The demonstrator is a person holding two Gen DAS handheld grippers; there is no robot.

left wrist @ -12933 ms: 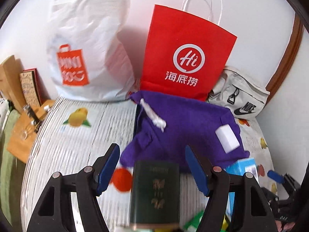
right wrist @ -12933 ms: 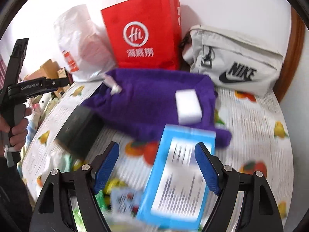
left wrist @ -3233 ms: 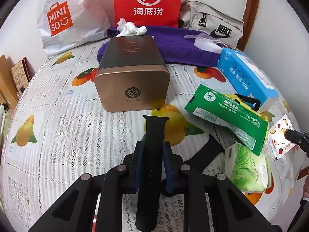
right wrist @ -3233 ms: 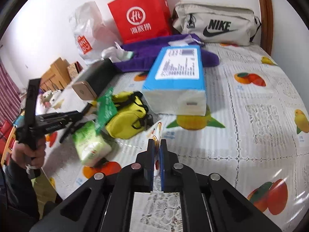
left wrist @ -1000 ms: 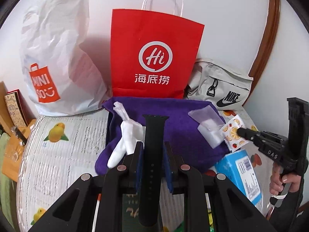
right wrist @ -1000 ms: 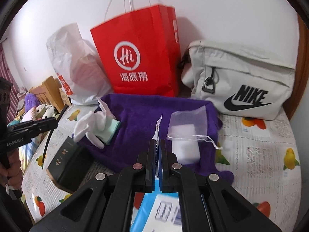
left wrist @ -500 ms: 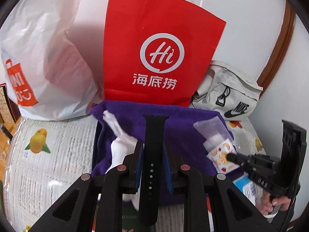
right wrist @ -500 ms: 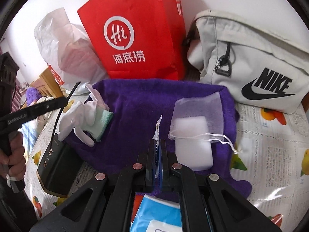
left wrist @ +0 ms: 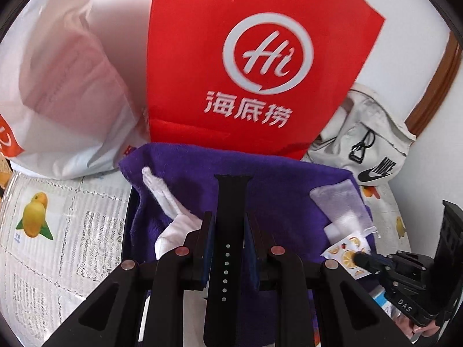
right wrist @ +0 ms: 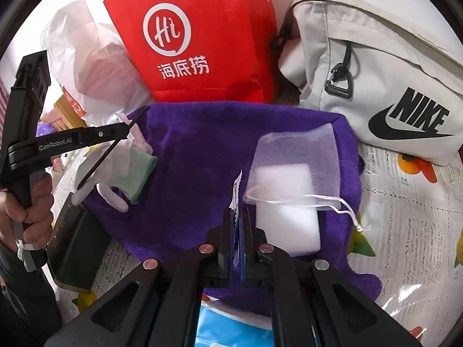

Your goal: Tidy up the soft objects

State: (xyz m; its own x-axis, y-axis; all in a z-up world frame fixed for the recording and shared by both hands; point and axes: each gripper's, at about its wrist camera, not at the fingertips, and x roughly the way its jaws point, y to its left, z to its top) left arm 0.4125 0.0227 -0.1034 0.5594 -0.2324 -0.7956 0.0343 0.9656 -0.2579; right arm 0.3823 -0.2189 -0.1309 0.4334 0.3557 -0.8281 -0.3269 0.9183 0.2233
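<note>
My left gripper [left wrist: 228,219] is shut on a black watch strap [left wrist: 231,199], which sticks out forward above the purple towel [left wrist: 275,179]. A white glove [left wrist: 173,225] lies on the towel just left of the fingers. My right gripper [right wrist: 238,214] is shut on a thin fruit-printed packet [right wrist: 237,188], held edge-on low over the towel [right wrist: 202,144]. Right beside it is a white foam block [right wrist: 286,217] under a sheer mesh pouch [right wrist: 295,159]. In the left wrist view the right gripper [left wrist: 358,258] holds the packet [left wrist: 344,250] at the towel's right end.
A red paper bag [right wrist: 196,37], a white plastic bag [right wrist: 86,57] and a grey Nike bag [right wrist: 376,86] stand behind the towel against the wall. A dark box [right wrist: 75,248] lies at the towel's left. A blue tissue pack [right wrist: 231,326] is under my right gripper.
Both grippers have moved forward and down towards the purple towel, so the bags and towel look larger. The strap and the packet stay held.
</note>
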